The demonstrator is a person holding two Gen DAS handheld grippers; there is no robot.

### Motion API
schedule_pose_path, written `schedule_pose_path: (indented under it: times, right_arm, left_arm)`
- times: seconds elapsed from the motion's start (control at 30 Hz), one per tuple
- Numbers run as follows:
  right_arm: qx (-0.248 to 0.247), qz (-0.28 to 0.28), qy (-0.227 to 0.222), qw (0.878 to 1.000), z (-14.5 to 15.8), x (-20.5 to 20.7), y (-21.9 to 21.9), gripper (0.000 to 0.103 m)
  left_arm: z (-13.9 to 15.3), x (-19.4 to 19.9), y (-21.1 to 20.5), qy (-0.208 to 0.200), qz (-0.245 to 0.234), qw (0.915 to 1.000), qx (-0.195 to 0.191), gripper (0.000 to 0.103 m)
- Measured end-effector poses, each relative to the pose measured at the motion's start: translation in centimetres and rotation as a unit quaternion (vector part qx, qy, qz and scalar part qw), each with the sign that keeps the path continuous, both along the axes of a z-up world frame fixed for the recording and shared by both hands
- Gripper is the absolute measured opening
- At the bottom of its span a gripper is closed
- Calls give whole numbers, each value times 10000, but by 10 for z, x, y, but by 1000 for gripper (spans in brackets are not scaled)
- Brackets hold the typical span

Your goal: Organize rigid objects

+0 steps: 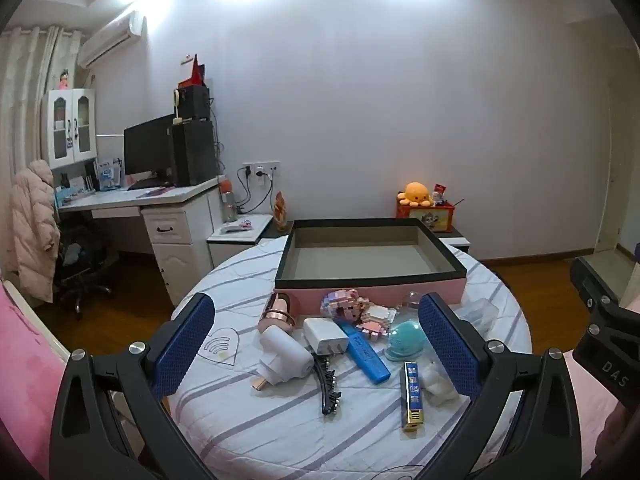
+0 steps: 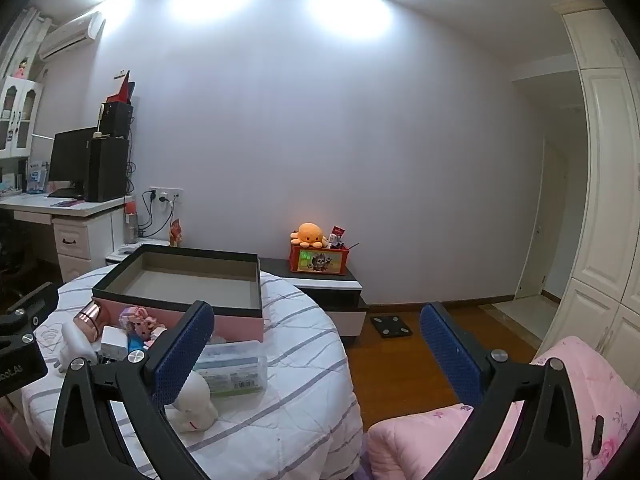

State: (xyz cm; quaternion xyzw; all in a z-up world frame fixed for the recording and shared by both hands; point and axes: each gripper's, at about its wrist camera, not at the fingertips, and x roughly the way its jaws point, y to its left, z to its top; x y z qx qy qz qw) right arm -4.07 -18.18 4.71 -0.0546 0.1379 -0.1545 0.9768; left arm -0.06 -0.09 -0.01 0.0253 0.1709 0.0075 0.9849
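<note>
Toys crowd a pink box; both claws gape empty, the right claw's body perhaps lettered "DAS"

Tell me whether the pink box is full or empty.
Empty. The pink box has no lid on, and both views show only its bare grey floor; the items lie on the table in front.

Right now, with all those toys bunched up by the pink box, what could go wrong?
The items crowd together: grabbing the blue marker could bump the white charger or the block figure. The harmonica lies nearer the table's front edge and might get knocked off. The clear plastic case may slip between the pads.
</note>
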Motion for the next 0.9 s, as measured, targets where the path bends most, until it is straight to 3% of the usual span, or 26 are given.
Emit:
schedule_pose_path:
  times: [0.13, 0.23, 0.9]
  right_arm:
    - [14, 25, -46, 10000, 0, 1, -1, 103]
    - [-35, 60, -3, 10000, -2, 2, -3, 103]
    - [-54, 208, 64, 9997, -1, 5, 6, 103]
  left_arm:
    - [-4, -2, -12, -97, -15, 9997, 223, 103]
    - [-4, -3, -6, -116, -86, 9999, 22, 103]
    - [8, 0, -5, -122, -142, 9998, -52, 103]
